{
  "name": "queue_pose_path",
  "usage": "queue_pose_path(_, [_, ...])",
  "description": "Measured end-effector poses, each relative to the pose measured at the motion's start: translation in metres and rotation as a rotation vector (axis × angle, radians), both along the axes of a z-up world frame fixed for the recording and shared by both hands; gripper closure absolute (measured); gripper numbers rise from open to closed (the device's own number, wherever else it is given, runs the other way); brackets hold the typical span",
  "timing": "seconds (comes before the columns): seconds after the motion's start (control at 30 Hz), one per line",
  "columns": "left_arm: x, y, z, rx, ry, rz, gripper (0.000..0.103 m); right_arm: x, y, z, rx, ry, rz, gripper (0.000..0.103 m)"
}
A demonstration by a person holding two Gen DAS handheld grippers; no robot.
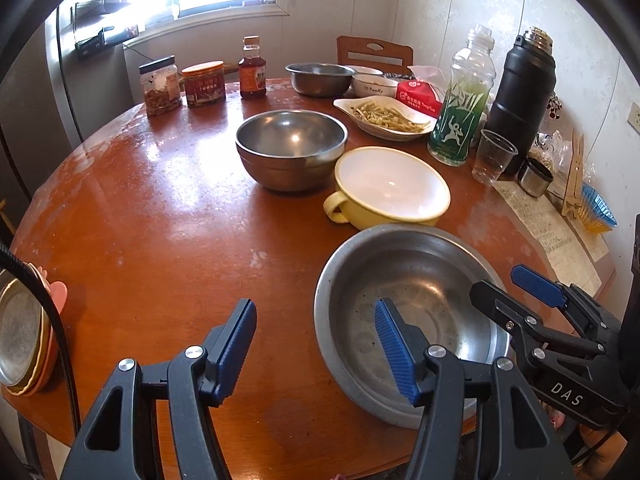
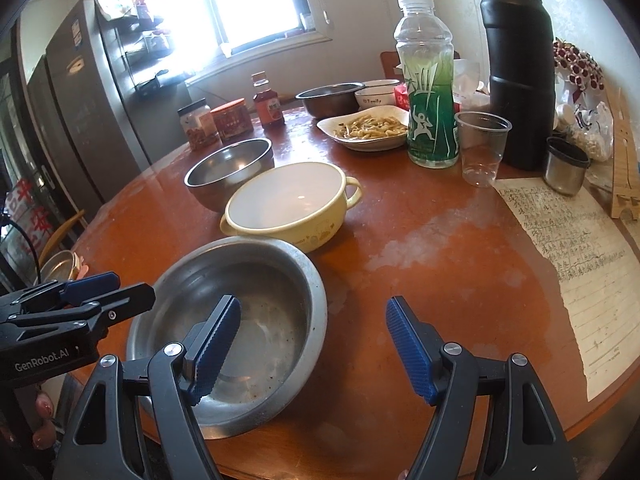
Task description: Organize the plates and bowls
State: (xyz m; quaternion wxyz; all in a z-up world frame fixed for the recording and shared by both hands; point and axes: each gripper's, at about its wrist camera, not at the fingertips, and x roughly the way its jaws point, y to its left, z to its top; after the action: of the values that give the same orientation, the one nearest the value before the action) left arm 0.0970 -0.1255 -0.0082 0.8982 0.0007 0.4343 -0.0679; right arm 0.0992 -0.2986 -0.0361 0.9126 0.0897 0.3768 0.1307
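Observation:
A wide, shallow steel basin [image 1: 404, 292] [image 2: 256, 296] sits near the front edge of the round brown table [image 1: 160, 216]. My left gripper [image 1: 316, 348] is open and straddles the basin's left rim, one pad inside and one outside. My right gripper [image 2: 312, 346] is open and straddles the right rim the same way. Neither pair of pads presses the metal. Behind the basin stand a yellow two-handled bowl [image 1: 392, 188] [image 2: 288, 200] and a deep steel bowl [image 1: 292, 148] [image 2: 230, 168]. A stack of small plates [image 1: 24, 336] [image 2: 60, 266] lies at the table's left edge.
At the back are another steel bowl [image 1: 320, 78], a white bowl [image 1: 370, 84] and a plate of food [image 1: 384, 116]. To the right stand a green bottle [image 2: 430, 92], a black flask [image 2: 520, 80], a plastic cup [image 2: 480, 148] and a handwritten sheet [image 2: 580, 260]. Jars [image 1: 180, 84] line the far left.

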Motion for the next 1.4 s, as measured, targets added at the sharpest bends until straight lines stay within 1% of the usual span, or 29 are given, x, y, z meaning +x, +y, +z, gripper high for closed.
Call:
queue_pose_path(0.07, [0.001, -0.001, -0.004, 0.0, 0.012, -0.004, 0.042, 0.0, 0.001, -0.002, -0.003, 0.001, 0.003, 0.038])
queue_pose_path(0.1, [0.002, -0.001, -0.006, -0.003, 0.018, -0.005, 0.042, 0.0, 0.002, -0.003, -0.005, 0.002, 0.009, 0.04])
queue_pose_path(0.17, [0.003, -0.001, -0.009, -0.003, 0.031, -0.002, 0.042, -0.001, 0.004, -0.004, -0.007, 0.002, 0.017, 0.053])
queue_pose_path(0.23, [0.004, 0.0, -0.012, -0.011, 0.036, -0.008, 0.042, -0.002, 0.006, -0.006, -0.005, 0.003, 0.03, 0.055])
queue_pose_path(0.33, [0.004, 0.0, -0.015, -0.013, 0.041, -0.01, 0.042, -0.002, 0.009, -0.008, -0.008, 0.001, 0.042, 0.066])
queue_pose_path(0.43, [0.005, -0.001, -0.02, -0.024, 0.057, -0.019, 0.042, -0.002, 0.012, -0.008, -0.016, 0.007, 0.049, 0.072])
queue_pose_path(0.5, [0.006, -0.001, -0.025, -0.037, 0.075, -0.03, 0.043, -0.001, 0.014, -0.009, -0.028, 0.016, 0.052, 0.072])
queue_pose_path(0.63, [0.006, -0.002, -0.03, -0.045, 0.086, -0.041, 0.057, 0.0, 0.016, -0.009, -0.037, 0.022, 0.045, 0.073])
queue_pose_path(0.73, [0.004, -0.003, -0.03, -0.049, 0.078, -0.058, 0.059, 0.0, 0.018, -0.008, -0.037, 0.022, 0.046, 0.074])
queue_pose_path(0.8, [0.001, -0.004, -0.028, -0.044, 0.061, -0.073, 0.06, 0.0, 0.022, -0.008, -0.033, 0.024, 0.058, 0.075])
queue_pose_path(0.87, [0.0, -0.001, -0.027, -0.026, 0.049, -0.064, 0.06, 0.0, 0.028, -0.007, -0.04, 0.027, 0.061, 0.075])
queue_pose_path(1.0, [-0.002, 0.014, -0.022, -0.055, 0.041, -0.043, 0.06, 0.003, 0.039, -0.007, -0.041, 0.037, 0.078, 0.075])
queue_pose_path(1.1, [-0.006, 0.029, -0.017, -0.057, 0.025, -0.016, 0.06, 0.003, 0.052, -0.003, -0.032, 0.031, 0.096, 0.075])
queue_pose_path(1.4, [-0.02, 0.082, -0.002, -0.059, -0.031, 0.086, 0.06, 0.005, 0.104, 0.017, -0.028, -0.031, 0.179, 0.075])
